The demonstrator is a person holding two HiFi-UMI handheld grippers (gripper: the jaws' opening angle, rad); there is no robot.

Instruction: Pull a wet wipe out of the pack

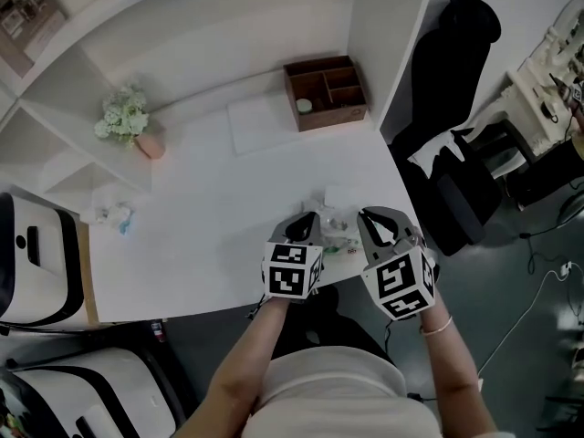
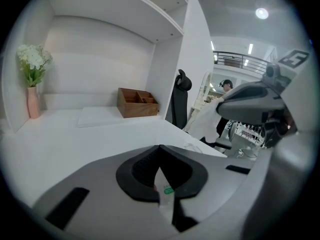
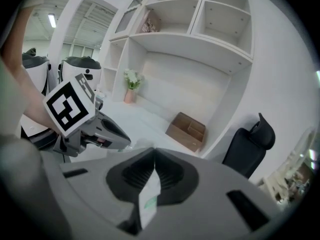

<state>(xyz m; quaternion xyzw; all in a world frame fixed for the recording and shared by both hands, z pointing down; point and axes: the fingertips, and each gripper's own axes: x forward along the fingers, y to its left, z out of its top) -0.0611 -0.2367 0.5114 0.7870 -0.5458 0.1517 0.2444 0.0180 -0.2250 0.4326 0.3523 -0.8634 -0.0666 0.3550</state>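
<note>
At the counter's [image 1: 201,245] near edge, the left tool [image 2: 161,159] is pinching a green-printed edge of the wet wipe pack [image 1: 336,229], apparently anchoring it. The right tool [image 3: 154,156] is clamping a white piece [image 3: 149,194] with a green mark; I cannot tell whether it is flap or wipe. The opening pull seems to be starting, and it is calling for a steady draw away from the left hold. A wooden organiser [image 1: 326,92], flower vase [image 1: 128,126] and black chair [image 1: 456,108] are standing well apart, obstructing nothing.

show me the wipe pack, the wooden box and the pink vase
wipe pack [image 1: 338,228], head view, its top face
wooden box [image 2: 137,110], left gripper view, front wall
pink vase [image 2: 33,104], left gripper view, body
</note>
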